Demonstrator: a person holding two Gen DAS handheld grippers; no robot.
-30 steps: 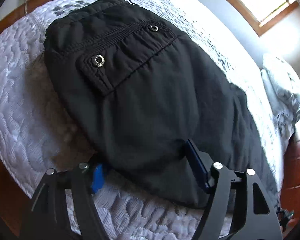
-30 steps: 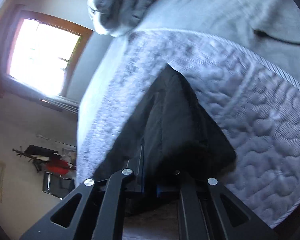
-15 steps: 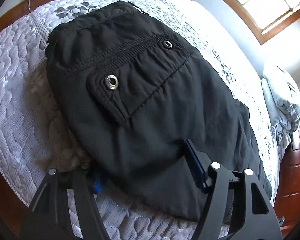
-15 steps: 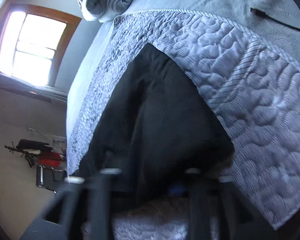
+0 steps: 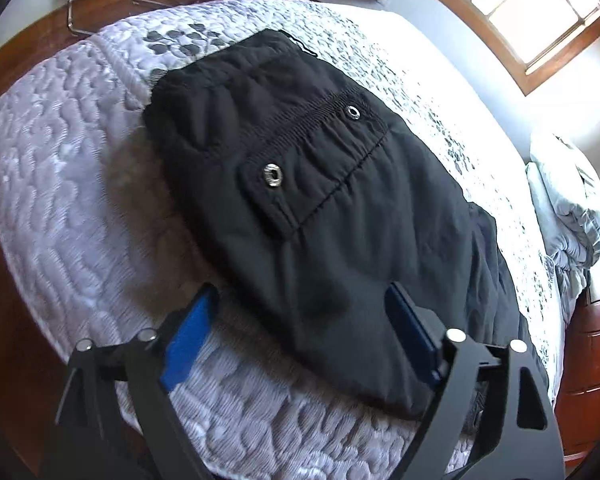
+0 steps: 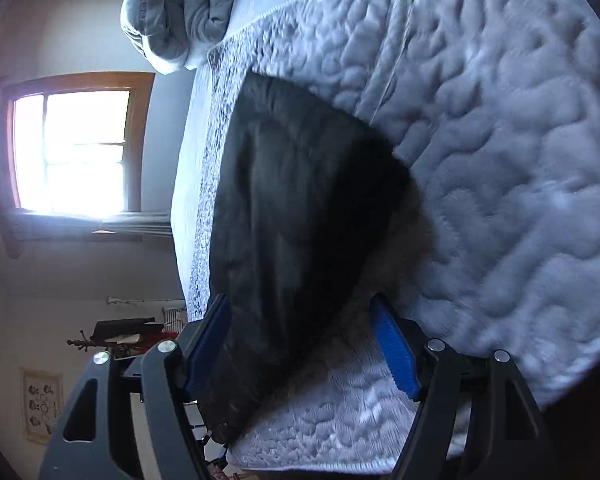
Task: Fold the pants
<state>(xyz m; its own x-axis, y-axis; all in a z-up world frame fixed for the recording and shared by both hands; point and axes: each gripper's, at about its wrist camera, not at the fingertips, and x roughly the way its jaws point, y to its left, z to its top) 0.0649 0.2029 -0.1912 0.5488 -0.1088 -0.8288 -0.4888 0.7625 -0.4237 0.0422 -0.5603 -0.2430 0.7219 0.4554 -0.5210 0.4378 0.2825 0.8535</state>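
Black pants (image 5: 320, 216) lie folded on the quilted white bed (image 5: 60, 184), back pocket with two metal snaps facing up. My left gripper (image 5: 300, 320) is open above the near folded edge, holding nothing, its blue pads either side of the cloth. In the right wrist view the pants (image 6: 296, 220) lie along the bed's edge. My right gripper (image 6: 300, 332) is open and empty, just back from the near end of the pants.
A grey rumpled duvet (image 5: 568, 208) is piled at the bed's far end, also in the right wrist view (image 6: 184, 12). Wooden floor (image 5: 28, 52) surrounds the bed. A window (image 6: 68, 152) and a red wooden drawer unit (image 5: 596, 344) stand nearby.
Both grippers opened and pulled back from the pants. The right gripper was shut on the pants' end one second ago and has let go; the left has lifted off the fabric.
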